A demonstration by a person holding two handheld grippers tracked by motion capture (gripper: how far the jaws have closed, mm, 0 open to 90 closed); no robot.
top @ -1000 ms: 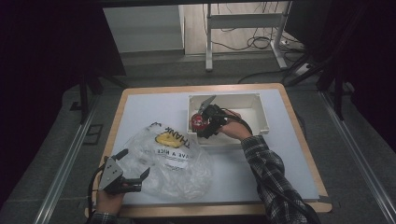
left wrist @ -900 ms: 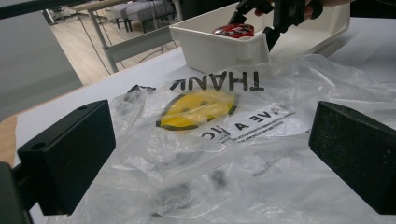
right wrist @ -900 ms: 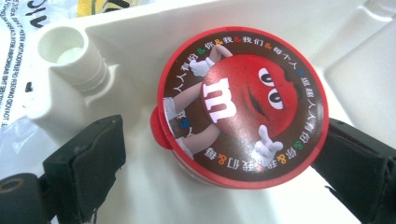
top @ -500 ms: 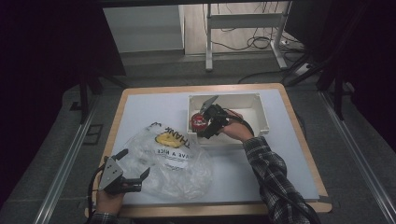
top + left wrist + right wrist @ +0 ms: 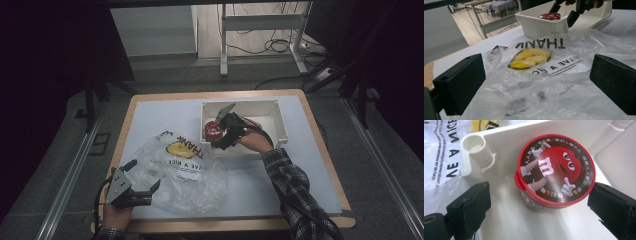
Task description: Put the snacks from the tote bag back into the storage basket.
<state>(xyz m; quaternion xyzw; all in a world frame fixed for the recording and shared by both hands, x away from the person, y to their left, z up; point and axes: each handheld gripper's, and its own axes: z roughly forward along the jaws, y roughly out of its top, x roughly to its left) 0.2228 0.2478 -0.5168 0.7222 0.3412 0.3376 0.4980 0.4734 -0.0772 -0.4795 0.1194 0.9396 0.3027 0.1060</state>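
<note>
The tub (image 5: 554,176) stands upright in the white bin (image 5: 280,112), in the corner nearest the bag, at about 9 o'clock in the bin as the high view shows it. The right gripper view gives what the high view cannot: a red lid with a brown printed ring, a red cartoon candy figure with a white "m", white gloves and eyes, and a small tab on the lid rim at 9 o'clock. In the high view the tub (image 5: 213,131) is a small red spot.

The right gripper (image 5: 222,134) straddles the tub with its jaws wide apart. One pad (image 5: 616,212) sits just beside the lid rim at 4 o'clock; whether it touches I cannot tell. The other pad stands clear at 8 o'clock, so nothing is gripped. The bin wall and its corner post (image 5: 477,151) lie near the tub at 10 o'clock, leaving little room there; the bin floor toward 2 o'clock is open.

The left gripper view shows the bin (image 5: 541,23) from the side, with the tub (image 5: 549,16) lid just above the rim.

The clear bag (image 5: 185,170), printed with a yellow smiley, lies flat at 7 o'clock from the bin, its edge near the bin wall. The left gripper (image 5: 142,180) rests at the bag's 8 o'clock corner, jaws wide, the film lying between them ungripped.
</note>
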